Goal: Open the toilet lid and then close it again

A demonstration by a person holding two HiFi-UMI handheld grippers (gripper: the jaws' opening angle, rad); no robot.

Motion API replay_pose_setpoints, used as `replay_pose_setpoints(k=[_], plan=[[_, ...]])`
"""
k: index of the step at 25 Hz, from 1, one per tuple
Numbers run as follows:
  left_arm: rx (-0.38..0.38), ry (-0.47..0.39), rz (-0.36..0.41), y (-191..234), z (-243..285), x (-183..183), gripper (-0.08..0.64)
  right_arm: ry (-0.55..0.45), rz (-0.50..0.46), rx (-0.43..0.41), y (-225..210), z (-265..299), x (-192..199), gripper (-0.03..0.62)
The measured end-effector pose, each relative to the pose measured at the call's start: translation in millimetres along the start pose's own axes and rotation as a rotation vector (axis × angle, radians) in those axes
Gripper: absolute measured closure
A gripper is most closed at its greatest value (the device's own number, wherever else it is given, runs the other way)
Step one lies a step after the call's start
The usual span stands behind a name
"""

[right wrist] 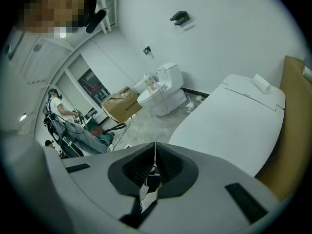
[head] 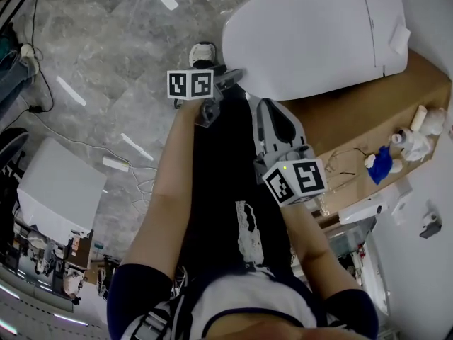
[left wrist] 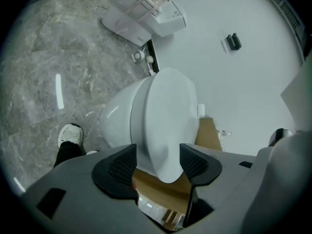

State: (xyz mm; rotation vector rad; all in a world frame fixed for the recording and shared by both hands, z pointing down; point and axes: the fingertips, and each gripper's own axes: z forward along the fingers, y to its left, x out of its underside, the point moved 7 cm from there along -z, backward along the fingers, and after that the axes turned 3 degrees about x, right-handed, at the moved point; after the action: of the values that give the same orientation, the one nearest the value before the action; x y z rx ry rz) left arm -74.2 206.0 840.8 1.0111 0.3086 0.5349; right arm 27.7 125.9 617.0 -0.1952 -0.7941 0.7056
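Left tongs (left wrist: 157, 160) stand wide open, front tip of the toilet lid (left wrist: 165, 116) showing between the pads; can't tell if either pad touches it. Right tongs (right wrist: 155, 155) are closed, nothing in them, held above the lid's near side and off it. In the head view the left tongs (head: 230, 76) sit at the lid's front edge, their pads mostly hidden behind the marker cube; the right tongs (head: 267, 106) are just beside the lid (head: 311, 41), over dark trousers. Lid is down flat on the bowl (left wrist: 117, 121), which shows only in the left gripper view. The lid's rear end is cut off by the frame edge in the head view. Brown board (head: 354, 119) beside the toilet carries small clutter, a blue item (head: 382, 165) and white bits too small to identify. Grey marble-look floor (head: 106, 48) with light glare, cables, a white box (head: 60, 190) and one white shoe (head: 202, 52). White walls, a black wall fitting (right wrist: 180, 17). Further off are a second toilet (right wrist: 163, 89), a cardboard box (right wrist: 119, 104) and a seated person (right wrist: 58, 108), small and distorted.
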Motion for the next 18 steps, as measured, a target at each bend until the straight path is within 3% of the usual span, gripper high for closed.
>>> replay_pose_setpoints(k=[6,10,18], plan=[[-0.025,0.042,0.017,9.4,10.4,0.0,0.296,0.009,0.008,0.006,-4.9,1.9,4.1,0.583],[-0.047,0.068,0.032,11.9,5.6,-1.9,0.392,0.014,0.023,0.007,-6.9,2.8,5.3,0.583],[-0.072,0.078,0.116,-4.3,-7.8,-0.3,0.422,0.016,0.051,-0.001,-3.8,3.5,4.2,0.583]])
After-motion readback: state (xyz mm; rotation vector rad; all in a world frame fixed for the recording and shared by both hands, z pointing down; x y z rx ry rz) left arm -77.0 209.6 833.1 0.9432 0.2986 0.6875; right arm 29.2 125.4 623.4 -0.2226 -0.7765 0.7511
